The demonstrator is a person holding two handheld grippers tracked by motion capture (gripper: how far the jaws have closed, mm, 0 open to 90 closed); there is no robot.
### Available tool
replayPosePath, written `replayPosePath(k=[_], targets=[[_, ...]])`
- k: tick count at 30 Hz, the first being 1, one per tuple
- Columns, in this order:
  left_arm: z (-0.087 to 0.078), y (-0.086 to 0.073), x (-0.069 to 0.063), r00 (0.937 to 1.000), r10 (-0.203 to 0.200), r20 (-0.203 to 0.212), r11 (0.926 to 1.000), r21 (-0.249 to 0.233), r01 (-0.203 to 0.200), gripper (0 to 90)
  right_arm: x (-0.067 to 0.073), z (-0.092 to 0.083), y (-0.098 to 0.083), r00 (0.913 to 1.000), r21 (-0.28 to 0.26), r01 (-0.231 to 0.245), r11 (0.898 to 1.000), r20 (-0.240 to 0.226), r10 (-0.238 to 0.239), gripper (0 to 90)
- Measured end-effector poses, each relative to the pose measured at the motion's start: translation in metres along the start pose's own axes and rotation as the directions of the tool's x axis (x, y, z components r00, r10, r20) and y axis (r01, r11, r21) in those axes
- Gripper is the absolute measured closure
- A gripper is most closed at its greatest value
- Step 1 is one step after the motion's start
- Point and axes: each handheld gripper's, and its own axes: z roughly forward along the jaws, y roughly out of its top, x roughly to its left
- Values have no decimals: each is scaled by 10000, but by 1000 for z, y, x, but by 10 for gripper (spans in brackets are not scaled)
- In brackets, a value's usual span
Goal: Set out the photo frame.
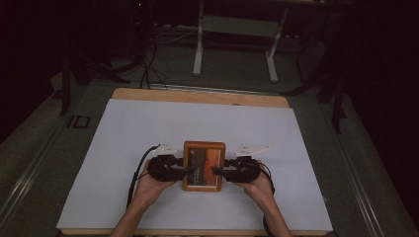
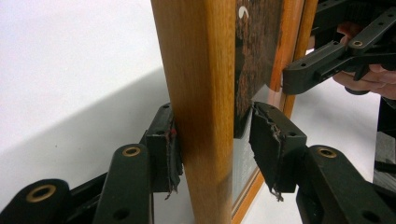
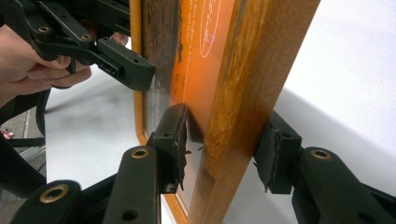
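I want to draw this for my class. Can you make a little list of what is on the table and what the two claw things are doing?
Thing held: wooden picture frame with an orange and dark brown picture
Where: on the white table sheet, near the person's edge
Left gripper: jaws either side of the frame's left rail, one pad touching, the other apart from it
Right gripper: jaws straddling the right rail
Hands: one behind each gripper
Frame position: between both grippers

White sheet (image 1: 148, 148) over wooden table (image 1: 197, 95) — grey desk frame (image 1: 234, 42) behind.
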Motion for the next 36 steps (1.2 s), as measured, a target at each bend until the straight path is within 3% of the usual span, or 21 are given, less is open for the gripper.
replayPosePath(k=[12,27,31,33,36], targets=[[-3,-1,0,10000,0,43,9999,149,-1,586,-1,0,-1,9998,7,105,9999,152,-105,561],[-2,-2,1,10000,-7,14,9998,183,7,564,0,-1,-2,9997,126,216,9997,90,-217,571],[-3,-2,2,9999,-144,-39,9998,148,144,482,-1,-3,-2,9997,129,220,9997,-62,-219,520],[-7,-1,4,9997,-255,-41,9997,-6,255,450,-3,-9,-1,9998,-49,182,9998,18,-181,440],[-14,0,6,9992,-412,-2,9989,-233,412,412,-4,-18,0,9997,-208,217,9995,142,-214,392]])
